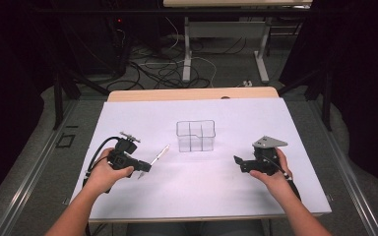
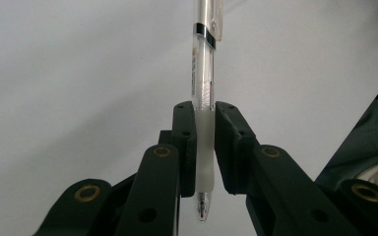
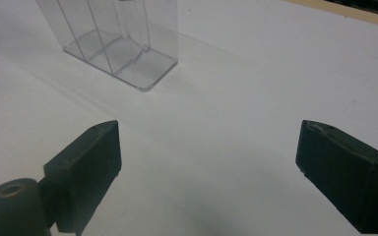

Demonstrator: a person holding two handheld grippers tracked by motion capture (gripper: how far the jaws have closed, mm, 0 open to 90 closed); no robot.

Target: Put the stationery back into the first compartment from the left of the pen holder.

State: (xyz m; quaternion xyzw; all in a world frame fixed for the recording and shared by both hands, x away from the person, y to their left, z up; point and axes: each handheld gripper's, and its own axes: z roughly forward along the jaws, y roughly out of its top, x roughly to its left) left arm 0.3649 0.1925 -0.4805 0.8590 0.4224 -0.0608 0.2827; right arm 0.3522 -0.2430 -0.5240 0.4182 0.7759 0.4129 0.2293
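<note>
Pen (image 2: 204,98): clear barrel, frosted grip sleeve, clamped between the 2 jaws of the left tool (image 2: 204,147). In the left gripper view the jaws press on the sleeve from both sides; the writing tip pokes out below them toward the camera, and the barrel with its dark band and clip runs up and away. In the high view the pen (image 1: 160,155) slants up and to the right from the left tool (image 1: 142,167), held at the left-centre of the bench (image 1: 142,110), its far end pointing toward the organizer. Whether the pen clears the bench cover cannot be told from this view. Left hand (image 1: 106,174) wraps the tool body, with the cable looping out to the left. Organizer (image 1: 196,135): clear plastic box with inner dividers, upright near the middle of the bench, well apart from the pen's far end. In the right gripper view the organizer (image 3: 123,44) stands ahead and to the left, its compartments holding nothing visible. Right tool (image 3: 209,172): jaws wide apart, nothing between them, white cover beneath. In the high view the right tool (image 1: 236,161) sits at the right-centre of the bench, jaws pointing left, held by the right hand (image 1: 273,174), with a grey plate on top. Bench is covered with a white sheet; a wooden edge shows at the far side.
</note>
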